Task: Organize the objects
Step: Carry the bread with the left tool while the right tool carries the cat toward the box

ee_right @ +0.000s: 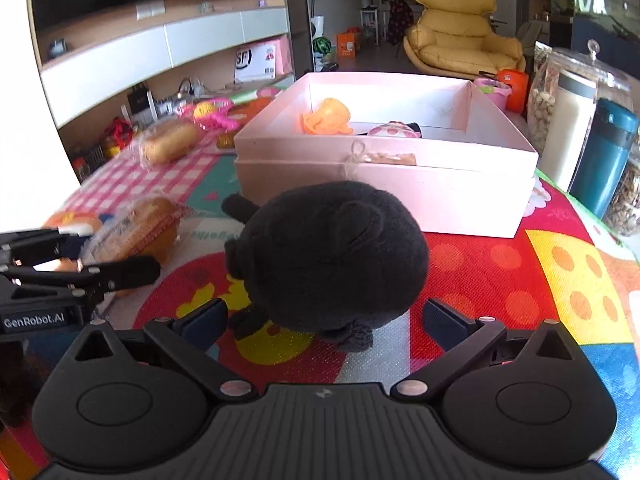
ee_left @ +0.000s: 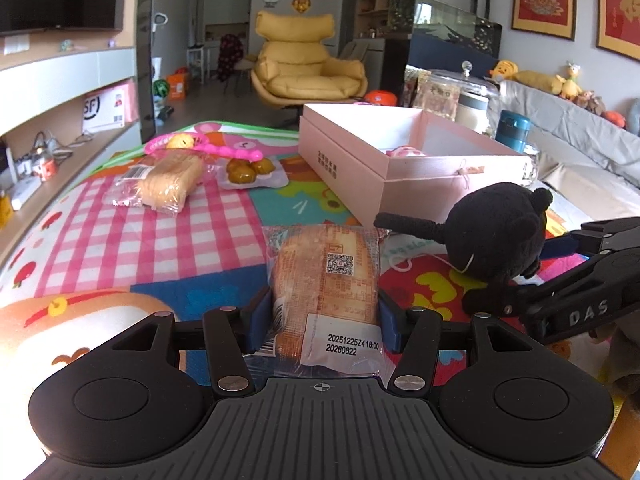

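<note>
My left gripper (ee_left: 325, 320) is shut on a wrapped bread loaf (ee_left: 326, 280), its blue pads pressing both sides of the packet. The same loaf shows in the right wrist view (ee_right: 136, 228) beside the left gripper's fingers (ee_right: 120, 272). My right gripper (ee_right: 324, 320) is open, its pads either side of a black plush toy (ee_right: 336, 256) that sits on the colourful mat; the pads stand apart from it. The plush also shows in the left wrist view (ee_left: 496, 240). An open pink box (ee_right: 384, 184) stands just behind the plush, holding an orange toy (ee_right: 328, 116) and a pink spotted toy (ee_right: 394, 130).
A second wrapped loaf (ee_left: 168, 180), a tray of small cakes (ee_left: 250, 170) and a pink toy racket (ee_left: 204, 146) lie at the mat's far left. A glass jar (ee_right: 568, 120) and a teal flask (ee_right: 604, 156) stand right of the box. A sofa (ee_left: 580, 128) runs along the right.
</note>
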`<state>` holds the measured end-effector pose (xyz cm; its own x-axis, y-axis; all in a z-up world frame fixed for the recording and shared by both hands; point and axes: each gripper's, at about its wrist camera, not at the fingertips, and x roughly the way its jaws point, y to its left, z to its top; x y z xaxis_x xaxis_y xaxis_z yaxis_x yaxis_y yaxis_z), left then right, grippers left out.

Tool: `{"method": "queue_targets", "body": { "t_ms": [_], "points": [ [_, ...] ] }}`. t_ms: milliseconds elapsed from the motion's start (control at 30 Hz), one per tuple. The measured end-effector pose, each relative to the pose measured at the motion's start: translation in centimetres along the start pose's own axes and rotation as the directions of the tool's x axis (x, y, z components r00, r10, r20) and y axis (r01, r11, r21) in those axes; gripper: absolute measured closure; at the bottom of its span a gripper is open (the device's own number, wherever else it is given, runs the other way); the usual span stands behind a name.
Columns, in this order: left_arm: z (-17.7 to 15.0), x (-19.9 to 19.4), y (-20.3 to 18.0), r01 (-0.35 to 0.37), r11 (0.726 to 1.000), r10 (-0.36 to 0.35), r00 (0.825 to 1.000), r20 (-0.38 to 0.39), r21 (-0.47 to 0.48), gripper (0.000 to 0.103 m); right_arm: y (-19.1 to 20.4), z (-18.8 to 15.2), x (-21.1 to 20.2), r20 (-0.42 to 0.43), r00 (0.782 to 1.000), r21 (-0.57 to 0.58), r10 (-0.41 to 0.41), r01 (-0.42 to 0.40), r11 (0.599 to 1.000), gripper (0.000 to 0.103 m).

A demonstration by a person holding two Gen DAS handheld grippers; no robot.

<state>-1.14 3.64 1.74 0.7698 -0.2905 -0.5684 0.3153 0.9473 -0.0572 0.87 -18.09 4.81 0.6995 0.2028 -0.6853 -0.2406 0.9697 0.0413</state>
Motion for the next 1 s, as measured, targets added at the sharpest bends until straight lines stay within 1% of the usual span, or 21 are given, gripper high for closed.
{"method": "queue_targets", "body": {
  "t_ms": [33, 200, 300, 400, 500, 533, 600, 700, 767, 867, 900, 1000],
  "points": [
    [0.0, 0.0, 0.0, 0.0, 1.0, 0.0, 1.0, 0.001, -0.001, 0.045, 0.3, 0.0, 0.1, -0.007, 1.0, -0.014, -0.013, 0.013, 1.0, 0.0],
    [-0.2, -0.1, 1.0, 0.034, 0.998, -0.034, 0.999, 0.009, -0.057, 0.045, 0.4, 0.4, 0.3, -0.044, 0.999, 0.017, -0.026, 0.027, 0.999, 0.0],
    [-0.2, -0.1, 1.5, 0.052, 0.995, -0.051, 0.999, 0.014, -0.087, 0.045, 0.6, 0.3, 0.2, -0.045, 0.998, 0.009, -0.035, 0.035, 0.999, 0.0],
    [-0.3, -0.2, 1.6, 0.058, 0.994, -0.056, 0.998, 0.016, -0.097, 0.045, 0.6, 0.1, 0.1, -0.037, 0.999, 0.003, -0.036, 0.036, 0.999, 0.0],
    [-0.3, -0.2, 1.6, 0.061, 0.993, -0.06, 0.998, 0.018, -0.105, 0.045, 0.8, 0.3, -0.3, -0.046, 0.998, 0.002, -0.048, 0.048, 0.999, 0.0],
    [-0.3, -0.2, 1.6, 0.063, 0.992, -0.061, 0.998, 0.019, -0.108, 0.045, 1.0, 0.3, -0.6, -0.034, 0.998, -0.004, -0.059, 0.059, 0.998, 0.0],
    [-0.3, -0.2, 1.7, 0.064, 0.992, -0.062, 0.998, 0.02, -0.112, 0.045, 1.7, 0.1, -1.6, 0.025, 0.994, -0.048, -0.111, 0.112, 0.993, 0.0],
    [-0.3, -0.2, 1.7, 0.064, 0.992, -0.062, 0.998, 0.02, -0.112, 0.045, 3.0, 0.3, -2.7, 0.118, 0.976, -0.127, -0.181, 0.196, 0.972, 0.0],
    [-0.3, -0.2, 1.7, 0.064, 0.992, -0.062, 0.998, 0.02, -0.112, 0.045, 3.4, 0.7, -2.8, 0.132, 0.972, -0.163, -0.192, 0.212, 0.964, 0.0],
    [-0.3, -0.3, 1.7, 0.065, 0.991, -0.063, 0.998, 0.02, -0.113, 0.045, 3.3, 1.4, -1.7, 0.1, 0.97, -0.178, -0.22, 0.236, 0.955, 0.0],
    [-0.3, -0.3, 1.7, 0.065, 0.991, -0.063, 0.998, 0.021, -0.113, 0.045, 3.0, 1.5, -1.3, 0.082, 0.968, -0.176, -0.238, 0.249, 0.952, 0.0],
    [-0.3, -0.2, 1.7, 0.065, 0.991, -0.063, 0.998, 0.021, -0.114, 0.045, 2.0, 1.1, -0.9, 0.048, 0.966, -0.154, -0.256, 0.26, 0.953, 0.0]
  ]
}}
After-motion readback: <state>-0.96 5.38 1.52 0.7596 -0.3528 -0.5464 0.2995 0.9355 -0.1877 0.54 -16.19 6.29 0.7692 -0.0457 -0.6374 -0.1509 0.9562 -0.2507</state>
